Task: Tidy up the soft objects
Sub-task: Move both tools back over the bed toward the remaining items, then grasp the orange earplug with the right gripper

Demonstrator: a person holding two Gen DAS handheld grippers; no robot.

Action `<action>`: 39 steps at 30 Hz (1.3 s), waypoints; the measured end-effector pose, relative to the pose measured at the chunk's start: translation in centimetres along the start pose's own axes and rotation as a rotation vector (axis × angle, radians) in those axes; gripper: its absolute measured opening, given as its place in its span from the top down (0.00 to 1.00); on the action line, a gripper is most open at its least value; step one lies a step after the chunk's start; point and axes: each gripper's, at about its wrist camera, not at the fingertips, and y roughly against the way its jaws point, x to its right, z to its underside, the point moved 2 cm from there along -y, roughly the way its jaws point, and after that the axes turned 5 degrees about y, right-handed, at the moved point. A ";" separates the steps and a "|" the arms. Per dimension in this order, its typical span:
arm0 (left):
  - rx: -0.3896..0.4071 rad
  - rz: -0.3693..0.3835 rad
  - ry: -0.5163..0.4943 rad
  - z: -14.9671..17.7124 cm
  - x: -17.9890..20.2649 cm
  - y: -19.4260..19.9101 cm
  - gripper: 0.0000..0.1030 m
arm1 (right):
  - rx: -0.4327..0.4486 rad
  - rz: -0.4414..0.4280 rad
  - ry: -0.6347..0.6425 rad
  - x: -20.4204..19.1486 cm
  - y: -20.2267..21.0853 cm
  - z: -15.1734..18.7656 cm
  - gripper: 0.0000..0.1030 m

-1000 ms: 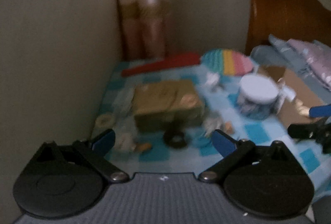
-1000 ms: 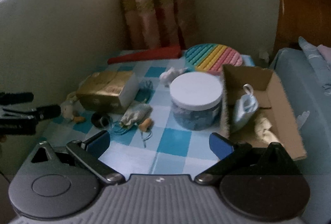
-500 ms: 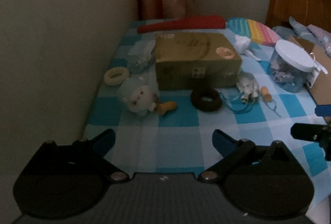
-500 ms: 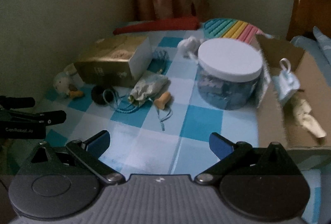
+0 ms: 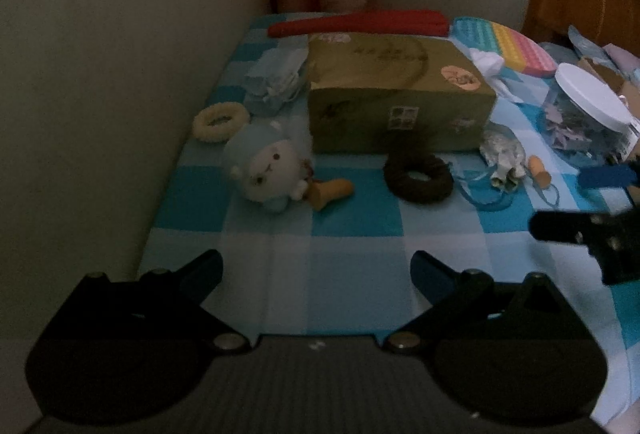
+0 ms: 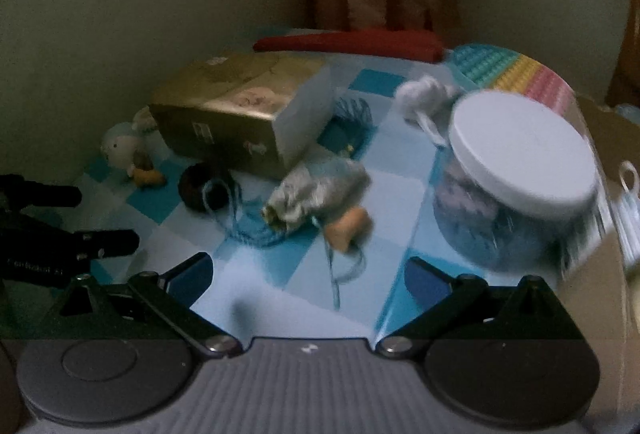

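Both tongs gape wide, holding nothing: left gripper [image 5: 316, 270], right gripper [image 6: 308, 276]. Fuzzy round plush toy [image 5: 267, 173] sits left of the gold tissue box [image 5: 394, 93], beside what looks like a knitted brown ring [image 5: 418, 178]; bare checkered cloth [image 5: 316, 274] in front.

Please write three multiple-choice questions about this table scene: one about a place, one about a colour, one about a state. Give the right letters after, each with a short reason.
1. Where does the small white plush toy lie?
A. inside the jar
B. on the checked cloth, left of the dark brown ring
C. on top of the golden box

2. What colour is the lid of the clear plastic jar?
A. white
B. red
C. black

3. How does the left gripper stand?
A. shut on the plush toy
B. shut on nothing
C. open, holding nothing

Answers:
1 B: it rests on the blue checked cloth, with the dark brown ring to its right.
2 A: the round lid is plainly white.
3 C: bare cloth shows between its spread fingers.
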 end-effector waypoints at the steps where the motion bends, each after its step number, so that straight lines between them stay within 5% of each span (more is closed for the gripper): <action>1: -0.002 0.001 0.002 0.0 0.0 -0.1 0.03 | 0.002 -0.009 0.012 0.0 -0.3 -0.4 0.00; 11: -0.007 0.008 0.011 0.4 -0.2 -0.4 0.03 | 0.006 -0.126 0.077 0.4 -3.2 -2.4 0.00; 27: -0.003 0.014 0.010 0.5 -0.4 -0.2 0.03 | -0.051 -0.181 0.129 -1.5 -2.0 -1.1 0.00; 30: -0.002 0.010 0.011 0.6 -0.3 -0.2 0.03 | -0.025 -0.133 0.132 -1.5 -1.8 -1.1 0.01; 39: -0.003 0.017 0.005 0.5 -0.4 -0.2 0.03 | 0.062 0.009 0.102 -0.8 0.1 -0.9 0.34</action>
